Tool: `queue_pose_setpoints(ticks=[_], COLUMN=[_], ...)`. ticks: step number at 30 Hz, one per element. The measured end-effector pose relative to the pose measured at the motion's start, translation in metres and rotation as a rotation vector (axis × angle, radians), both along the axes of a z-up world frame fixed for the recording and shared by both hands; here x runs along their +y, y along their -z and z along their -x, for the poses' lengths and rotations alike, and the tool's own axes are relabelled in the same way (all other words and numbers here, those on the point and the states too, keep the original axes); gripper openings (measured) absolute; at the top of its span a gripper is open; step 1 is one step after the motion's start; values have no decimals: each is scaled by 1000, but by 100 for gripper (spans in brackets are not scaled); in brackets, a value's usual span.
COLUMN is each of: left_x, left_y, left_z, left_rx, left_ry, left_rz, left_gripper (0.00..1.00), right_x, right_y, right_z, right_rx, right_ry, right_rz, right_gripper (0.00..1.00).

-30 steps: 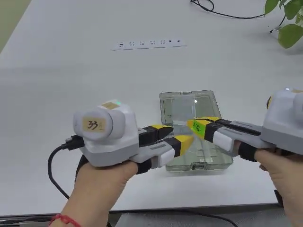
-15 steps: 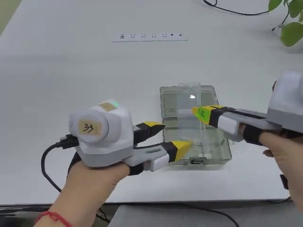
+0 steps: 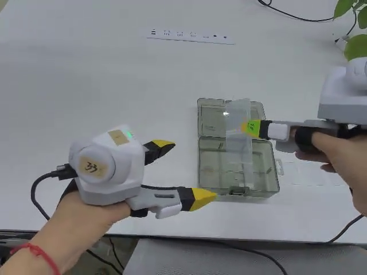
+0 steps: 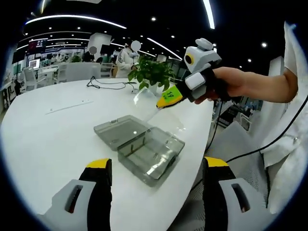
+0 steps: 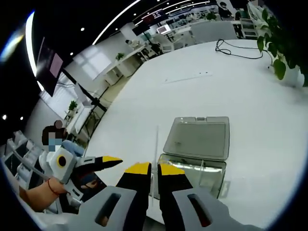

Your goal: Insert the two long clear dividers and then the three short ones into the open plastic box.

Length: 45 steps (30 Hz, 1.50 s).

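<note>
Clear divider point(image 3: 238, 134) is pinched between the jaws of our right hand-held gripper point(image 3: 250, 128), which are closed on its upper part. The sheet hangs down from the tips, roughly upright. In the right gripper view it reads as a thin edge-on line point(image 5: 157, 144) rising straight out from between the yellow tips.

Open plastic box point(image 3: 274, 184) sits directly under and just ahead of those tips. The base tray is nearer us and its flipped-back lid point(image 3: 211, 112) lies flat beyond it. The divider's lower edge overlaps the tray. We can't tell whether it touches the tray floor.

Our left hand-held gripper point(image 3: 189, 170) holds nothing, jaws spread wide. The box is ahead of its tips and off to its right, apart from it. In the left gripper view the box point(image 4: 144, 173) lies between and beyond the two jaws, with the right hand-held gripper above it.

Everything rests on the white desk point(image 3: 114, 86). Beyond both hand-held grippers lie a white power strip point(image 3: 192, 36) and a dark cable point(image 3: 287, 14). Plant leaves point(image 3: 356, 43) show past the right hand-held gripper.
</note>
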<state>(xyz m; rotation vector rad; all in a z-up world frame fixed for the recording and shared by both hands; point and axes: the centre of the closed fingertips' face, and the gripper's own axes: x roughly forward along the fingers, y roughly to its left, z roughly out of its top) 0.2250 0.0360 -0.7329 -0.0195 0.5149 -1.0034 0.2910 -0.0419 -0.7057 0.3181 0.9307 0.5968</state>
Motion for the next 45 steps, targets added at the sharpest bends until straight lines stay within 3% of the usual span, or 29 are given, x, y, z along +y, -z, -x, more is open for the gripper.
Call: queue_pose_setpoints(ticks=[3, 8, 16, 20, 37, 45], left_x=[3, 2, 6, 8, 8, 9], left_y=[4, 13, 25, 26, 27, 25], left_z=[0, 3, 5, 5, 2, -1], left_rx=[-10, -16, -5, -3, -1, -4], left_ry=[9, 36, 56, 50, 38, 35], left_rz=[-2, -3, -9, 9, 64, 71], left_gripper=[86, 100, 100, 100, 100, 100], right_x=[-2, -3, -1, -2, -1, 0], right_y=[14, 29, 47, 56, 74, 72], right_z=[5, 7, 11, 14, 19, 23], right_rx=[75, 165, 247, 281, 330, 344], right_ry=[-4, 20, 23, 32, 83, 72], right_rz=[56, 83, 131, 154, 200, 213], right_gripper=[6, 6, 6, 6, 6, 6])
